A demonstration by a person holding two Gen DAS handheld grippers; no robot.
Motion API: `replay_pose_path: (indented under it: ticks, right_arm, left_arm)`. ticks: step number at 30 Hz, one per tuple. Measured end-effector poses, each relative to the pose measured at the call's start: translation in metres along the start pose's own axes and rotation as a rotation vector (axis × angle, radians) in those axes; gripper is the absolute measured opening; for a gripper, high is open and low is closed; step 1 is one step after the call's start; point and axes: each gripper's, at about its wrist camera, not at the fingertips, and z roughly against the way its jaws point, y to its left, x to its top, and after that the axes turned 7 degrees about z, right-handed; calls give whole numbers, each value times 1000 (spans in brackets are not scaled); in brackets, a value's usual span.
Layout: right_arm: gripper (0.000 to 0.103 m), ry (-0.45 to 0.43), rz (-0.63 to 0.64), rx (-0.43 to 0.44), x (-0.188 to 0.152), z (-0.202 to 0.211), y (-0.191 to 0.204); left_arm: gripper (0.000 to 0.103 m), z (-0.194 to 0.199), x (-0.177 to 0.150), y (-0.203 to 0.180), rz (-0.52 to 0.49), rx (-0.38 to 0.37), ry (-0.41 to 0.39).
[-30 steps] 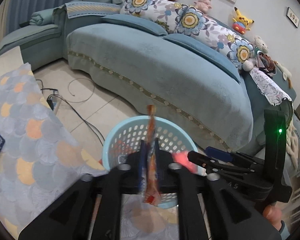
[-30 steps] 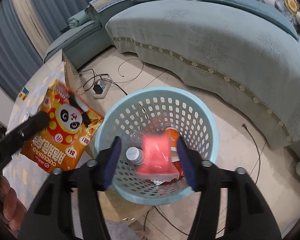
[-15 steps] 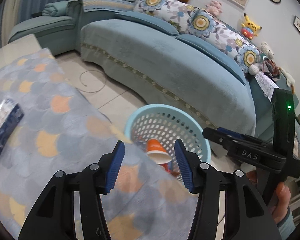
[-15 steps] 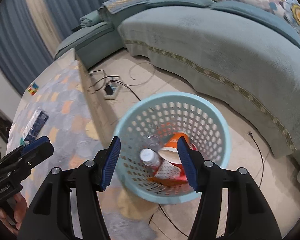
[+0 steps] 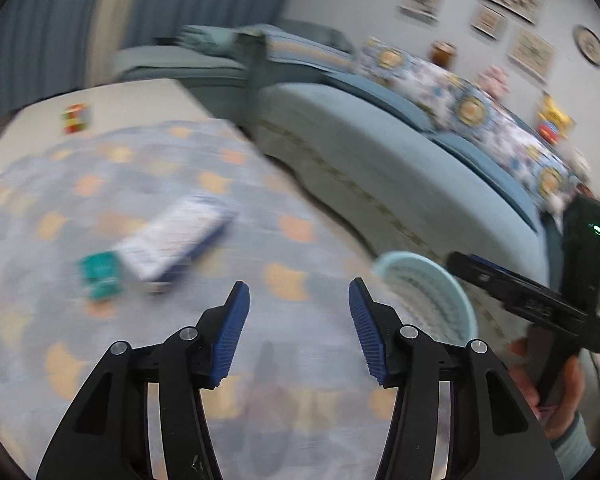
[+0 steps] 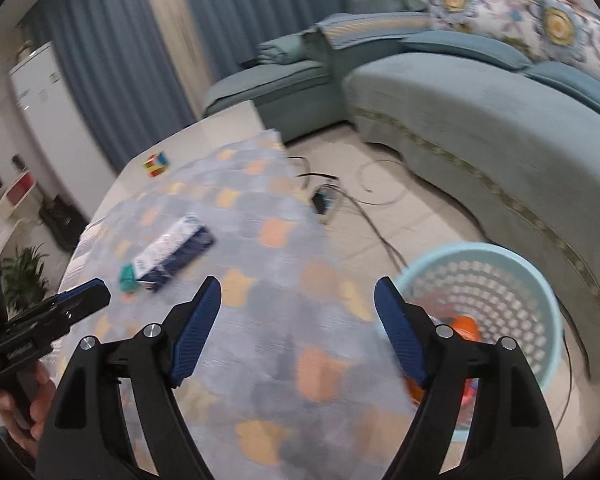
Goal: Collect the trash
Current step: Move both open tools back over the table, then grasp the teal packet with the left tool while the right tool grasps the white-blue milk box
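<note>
Over the table's patterned cloth (image 5: pixel 148 360), in the blurred left wrist view, the left gripper (image 5: pixel 299 332) stands wide and empty, with a blue and white packet (image 5: pixel 172 238) and a small green piece (image 5: pixel 100 274) lying ahead of it and the basket (image 5: pixel 432 292) off the table's right edge. From the right wrist view, the right gripper (image 6: pixel 298 330) is also spread wide and holds nothing above the cloth (image 6: pixel 268 392), the packet (image 6: pixel 174 252) lies to its front left, and the pale blue basket (image 6: pixel 540 280) on the floor at right has orange trash (image 6: pixel 466 326) inside.

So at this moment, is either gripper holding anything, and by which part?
Nothing is held. The left gripper and right gripper both have open jaws with only the tablecloth behind them.
</note>
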Motion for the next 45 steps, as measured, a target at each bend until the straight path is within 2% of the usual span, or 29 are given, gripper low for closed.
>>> replay_pose_path:
  ticks: [7,10,13,16,18,19,21,23,27,32,35,39,42,45]
  right_arm:
    - [75,32,97,54,19,-44,68]
    - [75,37,125,69,26,-64,93]
    - [75,41,149,59,34,-83,113]
    - [75,51,157,42,40,-102,128]
    - [75,64,143,38,44,-113,133]
    - [75,71,129,49,46,-119,135]
    - [75,84,99,64,49,-129,139]
    - [75,102,76,81,49,-139,143]
    - [75,148,50,80,47,-165,156]
    - [75,201,-29,72,42,-196,165]
    - [77,228,-90,69,40,-214,171]
    - [87,236,-160,25,43,-231,181]
    - [87,266,-151,-22,46,-247,193]
    - [87,274,-84,-85,44,-254,210]
  left_arm:
    - [50,16,13,93,173,121,-53]
    - [50,1,15,117,191,178,-31]
    - [50,-19,16,140,206,193,14]
    - [55,-40,17,146,202,187,50]
    - [63,-53,17,145,188,222,68]
    - [63,-58,16,145,186,239,80]
    - [58,-68,15,146,181,279,102]
    - [53,-71,15,146,167,307,87]
    - [30,-68,17,157,189,312,65]
    - [26,-44,7,175,245,332,5]
    - [26,-31,2,185,288,314,-30]
    - [26,-23,1,184,292,290,-71]
    - [26,-23,0,174,247,313,-93]
    - [26,-19,-1,172,236,323,-118]
